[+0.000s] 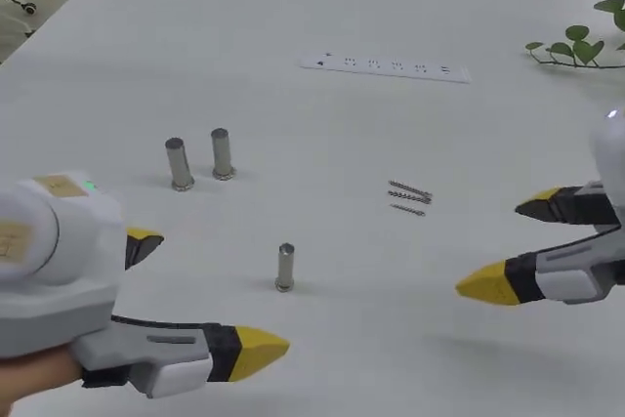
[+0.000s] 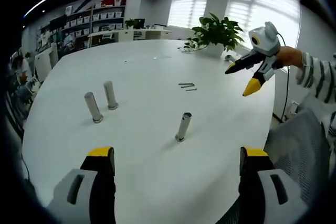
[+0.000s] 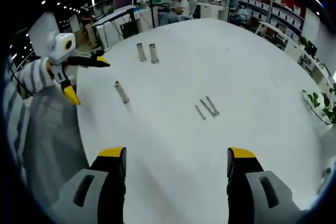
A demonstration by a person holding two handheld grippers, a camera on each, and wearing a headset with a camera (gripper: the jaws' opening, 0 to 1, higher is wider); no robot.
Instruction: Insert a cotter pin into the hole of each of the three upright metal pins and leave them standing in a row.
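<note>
Three metal pins (image 1: 222, 154) stand upright on the worktop (image 1: 342, 368). Their cross-holes are too small to make out. Lone pin (image 1: 285, 268) is the reference. In head view the other two stand side by side beyond it, to its left. Cotter pins (image 1: 409, 195) lie loose right of it and slightly beyond, well apart. They're blurry there; right gripper view shows three. Left gripper (image 1: 225, 291): jaws spread, empty, near-left of the lone pin, body cut off by frame. Right gripper (image 1: 488, 248): spread, empty, right of the lone pin, also cut off.

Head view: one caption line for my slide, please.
Left gripper and right gripper, both open, flank three upright metal pins and loose cotter pins.
</note>
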